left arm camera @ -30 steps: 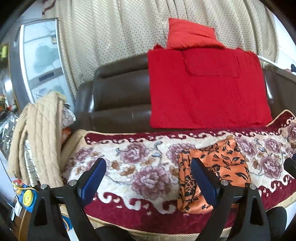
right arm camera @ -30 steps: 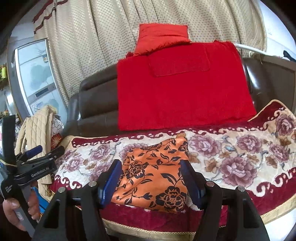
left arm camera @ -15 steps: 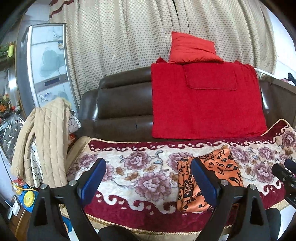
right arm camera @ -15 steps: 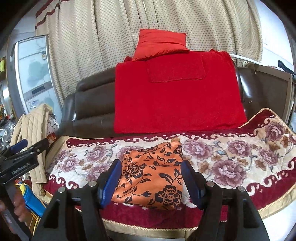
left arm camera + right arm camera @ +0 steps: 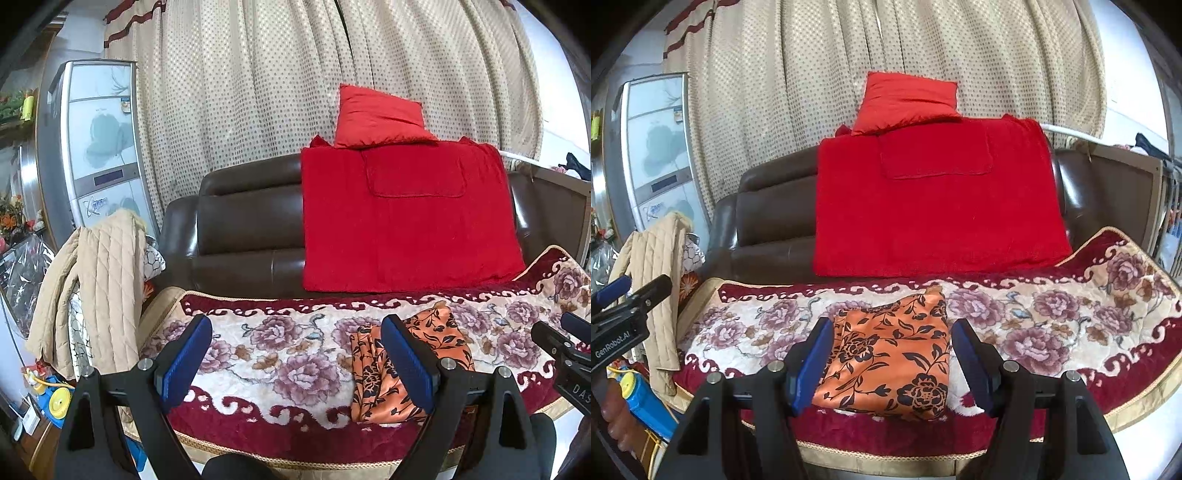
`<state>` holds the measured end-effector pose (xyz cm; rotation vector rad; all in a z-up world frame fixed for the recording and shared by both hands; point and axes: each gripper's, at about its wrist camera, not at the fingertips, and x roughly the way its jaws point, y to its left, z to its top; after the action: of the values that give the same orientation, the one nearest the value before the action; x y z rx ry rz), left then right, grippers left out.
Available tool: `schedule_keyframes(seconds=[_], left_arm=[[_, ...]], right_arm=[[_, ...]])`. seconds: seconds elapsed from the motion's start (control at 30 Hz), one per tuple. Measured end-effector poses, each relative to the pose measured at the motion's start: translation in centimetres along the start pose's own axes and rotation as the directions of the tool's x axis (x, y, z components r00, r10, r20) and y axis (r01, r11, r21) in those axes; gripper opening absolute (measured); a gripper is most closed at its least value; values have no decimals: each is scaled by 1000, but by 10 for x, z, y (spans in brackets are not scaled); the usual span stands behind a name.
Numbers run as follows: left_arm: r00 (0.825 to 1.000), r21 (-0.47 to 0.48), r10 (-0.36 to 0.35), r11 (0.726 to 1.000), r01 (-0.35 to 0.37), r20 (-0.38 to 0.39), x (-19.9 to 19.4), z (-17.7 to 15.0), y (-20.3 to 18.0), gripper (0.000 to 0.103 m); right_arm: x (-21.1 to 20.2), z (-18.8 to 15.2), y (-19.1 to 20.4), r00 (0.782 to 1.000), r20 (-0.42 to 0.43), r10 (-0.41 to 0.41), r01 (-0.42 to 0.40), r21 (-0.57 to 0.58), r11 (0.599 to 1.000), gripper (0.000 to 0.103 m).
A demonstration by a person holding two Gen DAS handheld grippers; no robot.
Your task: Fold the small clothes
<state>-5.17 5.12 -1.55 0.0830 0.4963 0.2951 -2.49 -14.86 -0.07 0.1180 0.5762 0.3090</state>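
Lettering "GenRobot.AI" stood white on the black body of the left gripper (image 5: 618,295), seen at the left edge of the right wrist view; "DAS", cut off by the frame, showed on the right gripper (image 5: 565,343). Writing on the tall silver refrigerator (image 5: 103,147) was too blurred to read, perhaps a brand mark. A beige dotted curtain (image 5: 258,92) hung behind a dark brown leather sofa (image 5: 240,221), a red blanket (image 5: 406,221) and a red cushion (image 5: 376,114) on its backrest. A quilted tan coat (image 5: 103,288) draped the armrest. An orange black-flowered satin cloth (image 5: 894,354), folded flat, lay on the maroon-and-cream floral seat cover (image 5: 1052,325) near the front edge. Both grippers hovered clear of it, blue pads (image 5: 812,365) spread apart, grasping nothing.
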Motion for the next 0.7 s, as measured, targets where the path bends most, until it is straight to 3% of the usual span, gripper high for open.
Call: schedule_keyframes(seconds=[0.7], left_arm=[[998,-15,-13,1000,14,64,-32,9,8,93]], right_arm=[[-23,4,4,999,29,-14,15,-30,999,70]])
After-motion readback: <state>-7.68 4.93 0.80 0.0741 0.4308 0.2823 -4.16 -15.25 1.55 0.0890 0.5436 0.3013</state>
